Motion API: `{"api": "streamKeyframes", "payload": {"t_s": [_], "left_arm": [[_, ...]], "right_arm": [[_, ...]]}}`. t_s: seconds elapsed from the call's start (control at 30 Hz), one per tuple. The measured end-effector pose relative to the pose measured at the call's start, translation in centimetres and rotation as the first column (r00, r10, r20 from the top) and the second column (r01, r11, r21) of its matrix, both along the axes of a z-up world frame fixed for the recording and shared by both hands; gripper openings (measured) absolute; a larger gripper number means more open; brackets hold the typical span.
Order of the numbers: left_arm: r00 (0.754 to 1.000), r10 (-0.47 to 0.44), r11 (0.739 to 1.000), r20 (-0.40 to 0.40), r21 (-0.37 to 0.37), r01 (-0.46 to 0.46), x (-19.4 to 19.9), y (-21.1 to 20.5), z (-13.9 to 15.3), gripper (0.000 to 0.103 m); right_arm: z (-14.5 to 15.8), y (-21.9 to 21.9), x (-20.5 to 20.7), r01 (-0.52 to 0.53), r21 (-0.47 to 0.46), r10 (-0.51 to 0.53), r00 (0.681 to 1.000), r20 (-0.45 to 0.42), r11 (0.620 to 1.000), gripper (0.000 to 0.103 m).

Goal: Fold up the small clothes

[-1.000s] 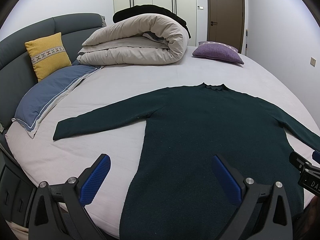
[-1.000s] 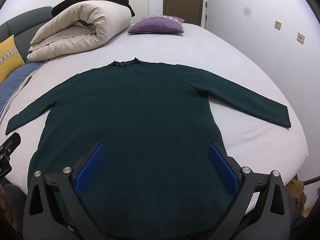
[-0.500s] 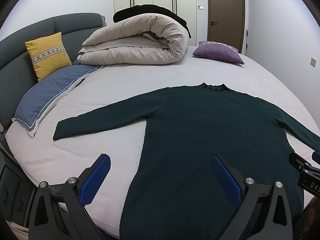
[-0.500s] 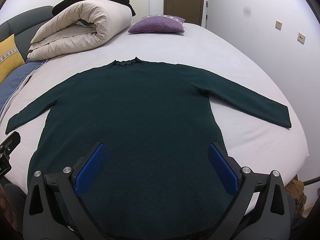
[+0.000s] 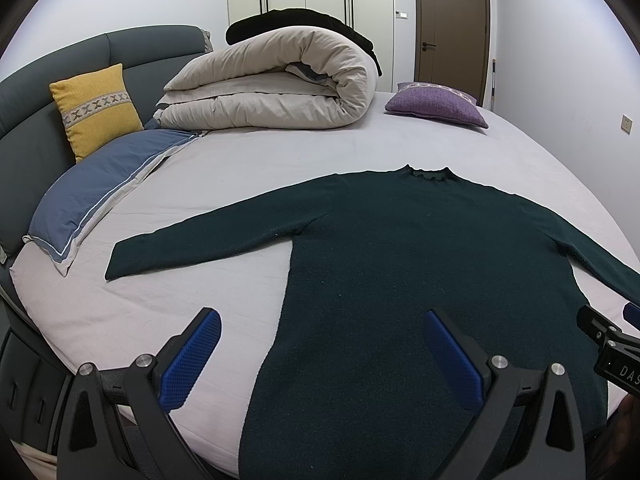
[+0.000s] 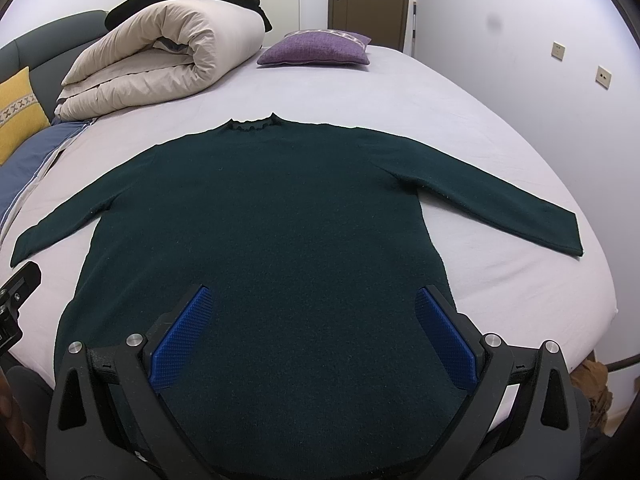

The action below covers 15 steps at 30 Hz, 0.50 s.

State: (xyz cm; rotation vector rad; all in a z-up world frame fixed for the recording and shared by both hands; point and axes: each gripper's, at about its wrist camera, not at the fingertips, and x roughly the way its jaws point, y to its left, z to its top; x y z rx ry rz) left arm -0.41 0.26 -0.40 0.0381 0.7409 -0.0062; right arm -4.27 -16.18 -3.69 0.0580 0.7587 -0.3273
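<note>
A dark green knit sweater (image 6: 272, 216) lies flat, sleeves spread, filling the frame's centre on the pale bed (image 6: 420, 92), with the left tool (image 5: 320, 354) and right tool (image 6: 312, 330) low at the bottom edge, their blue textured pads wide apart and holding nothing, a rolled beige duvet (image 5: 276, 84) at upper left.

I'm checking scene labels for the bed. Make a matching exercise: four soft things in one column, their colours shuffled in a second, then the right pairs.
Things:
1. sweater
2. rolled duvet
3. cushion against the headboard
4. cushion at the far side of the bed

Colours:
A. purple
B. beige
C. dark green
D. yellow

Pairs: 1-C, 2-B, 3-D, 4-A
</note>
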Motion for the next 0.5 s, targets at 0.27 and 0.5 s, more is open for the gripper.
{"api": "streamKeyframes", "payload": {"t_s": [0.27, 0.5], "left_arm": [[1.000, -0.001, 1.000, -0.002, -0.003, 0.001, -0.21, 0.17, -0.13, 0.103], [1.000, -0.001, 1.000, -0.007, -0.004, 0.001, -0.19, 0.17, -0.47, 0.103]], "right_arm": [[-0.26, 0.15, -0.06, -0.001, 0.000, 0.001, 1.000, -0.002, 1.000, 0.103], [-0.91, 0.49, -0.18, -0.001, 0.005, 0.001, 1.000, -0.006, 1.000, 0.103]]}}
